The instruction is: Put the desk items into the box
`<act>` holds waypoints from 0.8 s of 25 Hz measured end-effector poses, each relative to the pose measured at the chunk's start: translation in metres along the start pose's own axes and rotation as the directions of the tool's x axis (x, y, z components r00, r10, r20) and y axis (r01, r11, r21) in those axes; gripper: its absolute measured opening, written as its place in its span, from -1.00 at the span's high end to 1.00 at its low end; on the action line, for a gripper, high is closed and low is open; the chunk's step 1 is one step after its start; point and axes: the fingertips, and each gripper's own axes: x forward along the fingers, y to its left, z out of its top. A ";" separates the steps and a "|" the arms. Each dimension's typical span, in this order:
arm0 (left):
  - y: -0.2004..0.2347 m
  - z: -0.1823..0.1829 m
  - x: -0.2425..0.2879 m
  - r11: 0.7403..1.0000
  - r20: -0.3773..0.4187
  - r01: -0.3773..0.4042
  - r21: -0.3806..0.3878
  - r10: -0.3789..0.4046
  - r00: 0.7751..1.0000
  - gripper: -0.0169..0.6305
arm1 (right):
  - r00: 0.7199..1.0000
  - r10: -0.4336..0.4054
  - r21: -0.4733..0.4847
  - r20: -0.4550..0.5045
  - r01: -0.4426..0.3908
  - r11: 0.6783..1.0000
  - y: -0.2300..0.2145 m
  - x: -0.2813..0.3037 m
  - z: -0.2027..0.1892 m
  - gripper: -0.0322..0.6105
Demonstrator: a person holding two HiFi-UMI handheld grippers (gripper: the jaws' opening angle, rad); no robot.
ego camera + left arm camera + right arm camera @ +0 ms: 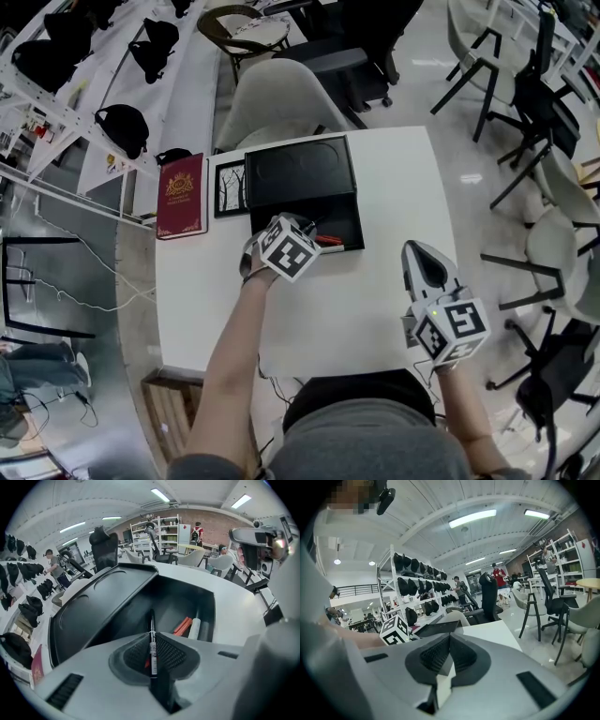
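Left gripper (152, 654): I read it clamped on the black pen (152, 637), pinched between both pads at frame centre | pen tip points into the open black box (108, 606), left of the red marker (183, 626) inside | right gripper (449, 660): jaws together, empty, lower right of head view.

The box (339, 214) is open on top. Its lid (300, 173) lies behind it. Pens (330, 240) lie in one corner.
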 end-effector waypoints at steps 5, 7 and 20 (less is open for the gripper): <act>0.001 -0.001 0.001 1.000 0.008 -0.001 -0.014 0.001 1.000 0.80 | 1.000 -0.001 0.001 -0.001 0.001 1.000 -0.001 -0.001 -0.001 0.89; 0.001 0.000 0.001 1.000 0.009 0.004 -0.017 -0.004 1.000 0.80 | 1.000 0.001 0.000 0.000 -0.001 1.000 -0.002 -0.001 -0.001 0.89; 0.002 0.005 -0.005 0.998 0.033 0.013 -0.063 -0.011 0.999 0.76 | 1.000 0.018 0.001 -0.010 -0.018 1.000 -0.002 -0.001 -0.003 0.89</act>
